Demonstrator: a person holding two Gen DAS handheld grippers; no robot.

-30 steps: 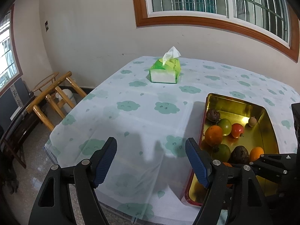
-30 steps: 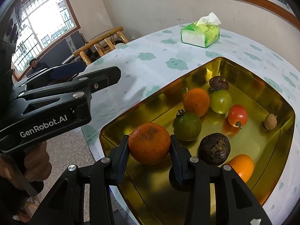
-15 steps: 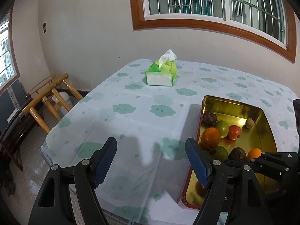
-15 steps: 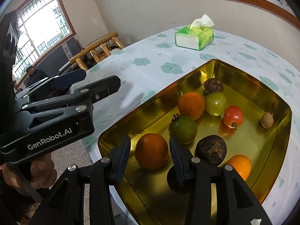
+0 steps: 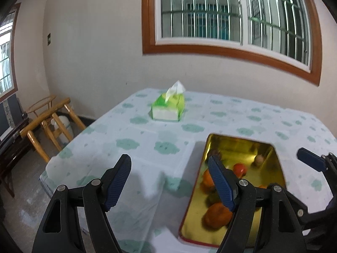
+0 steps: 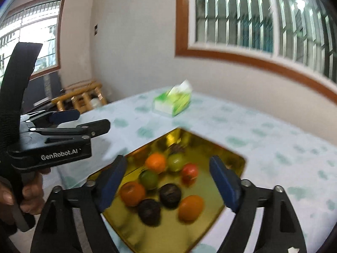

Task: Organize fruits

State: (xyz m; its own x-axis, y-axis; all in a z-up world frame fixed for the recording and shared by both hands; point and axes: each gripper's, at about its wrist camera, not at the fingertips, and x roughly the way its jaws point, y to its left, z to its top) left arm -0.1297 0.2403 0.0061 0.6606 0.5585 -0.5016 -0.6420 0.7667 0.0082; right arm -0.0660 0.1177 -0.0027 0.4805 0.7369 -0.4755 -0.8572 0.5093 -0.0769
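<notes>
A green tissue box (image 5: 168, 108) sits on the cloud-patterned tablecloth (image 5: 147, 139). A wooden chair (image 5: 49, 124) stands beside the table, under a barred window (image 5: 231, 14).

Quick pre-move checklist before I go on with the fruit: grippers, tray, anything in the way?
1. Right gripper empty and open: ok.
2. Left gripper empty and open: ok.
3. Fruit inside the gold tray, including the nearest orange: ok.
4. Tray fully on the table: ok, though its near end sits close to the edge.
5. Tissue box apart from the tray: ok.
6. Sharp view for aiming: not ok, both views are motion-blurred.
</notes>
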